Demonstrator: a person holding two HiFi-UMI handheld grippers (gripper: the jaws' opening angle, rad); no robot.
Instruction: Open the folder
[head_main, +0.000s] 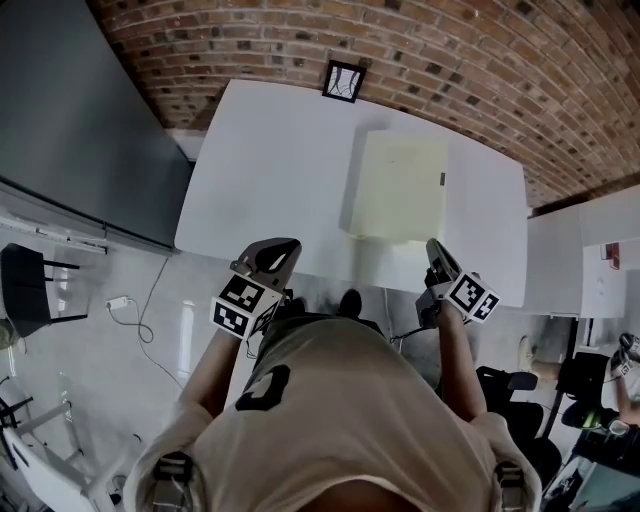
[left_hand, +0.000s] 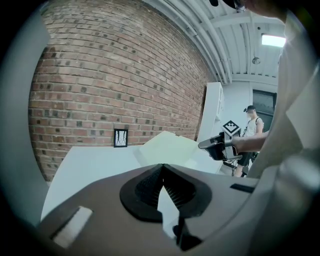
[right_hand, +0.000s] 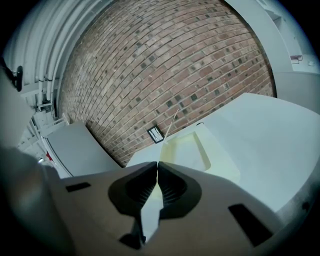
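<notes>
We find the pale yellow rectangular card folder (head_main: 398, 185) lying flat on the white rectangular table (head_main: 270, 160), right of the table's middle and well short of the red brick wall (head_main: 450, 60). It appears closed.

The left gripper (left_hand: 162, 167) has its jaws together at the tips, with nothing between them. The right gripper (right_hand: 158, 164) is likewise closed and empty. Both hang at the table's near edge, apart from the folder, the right one nearer to it.

Orientation: the folder's long axis runs from the near edge towards the wall, close to square with the table sides. A small dark tab (head_main: 441, 179) sits on its right long edge. We cannot tell which edge is the spine.

In our judgement, the step in hand is the approach. To do it well, we would part one pair of jaws before reaching the folder and come in low at the free long edge. We would take the top cover alone, and the other gripper should press the lower leaf down so the folder does not slide on the smooth top.
</notes>
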